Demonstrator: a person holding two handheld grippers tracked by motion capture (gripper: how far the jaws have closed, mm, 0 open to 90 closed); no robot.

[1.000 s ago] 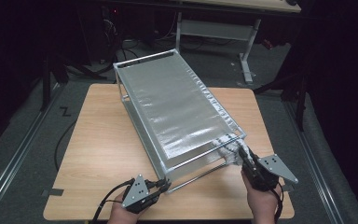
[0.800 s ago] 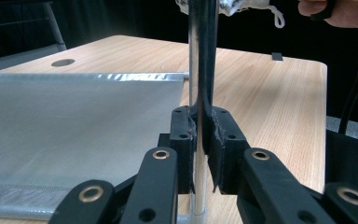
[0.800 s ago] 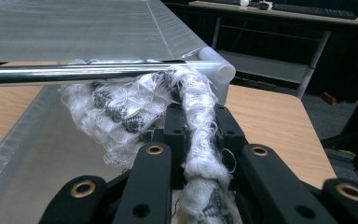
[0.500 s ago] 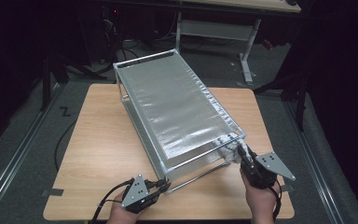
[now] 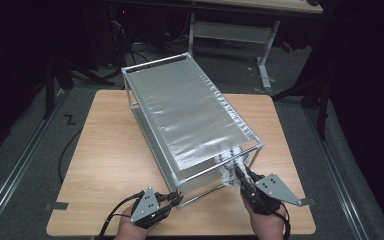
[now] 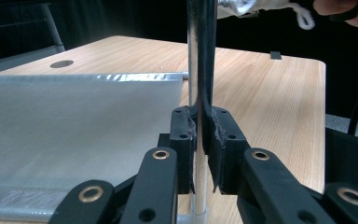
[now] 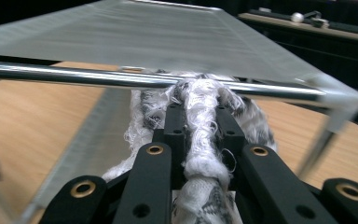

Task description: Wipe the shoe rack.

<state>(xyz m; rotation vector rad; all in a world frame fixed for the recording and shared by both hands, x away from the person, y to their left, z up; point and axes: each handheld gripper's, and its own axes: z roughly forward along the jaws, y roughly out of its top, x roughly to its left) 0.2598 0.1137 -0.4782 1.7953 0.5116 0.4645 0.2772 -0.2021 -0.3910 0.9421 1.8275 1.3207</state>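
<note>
No text, label, brand or number is legible anywhere.

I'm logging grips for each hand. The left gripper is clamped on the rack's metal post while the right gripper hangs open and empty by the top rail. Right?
Not quite. The left gripper is clamped on the rack's post, but the right gripper is not open and empty: its jaws are shut on a white cloth by the top rail, as the right gripper view shows.
</note>
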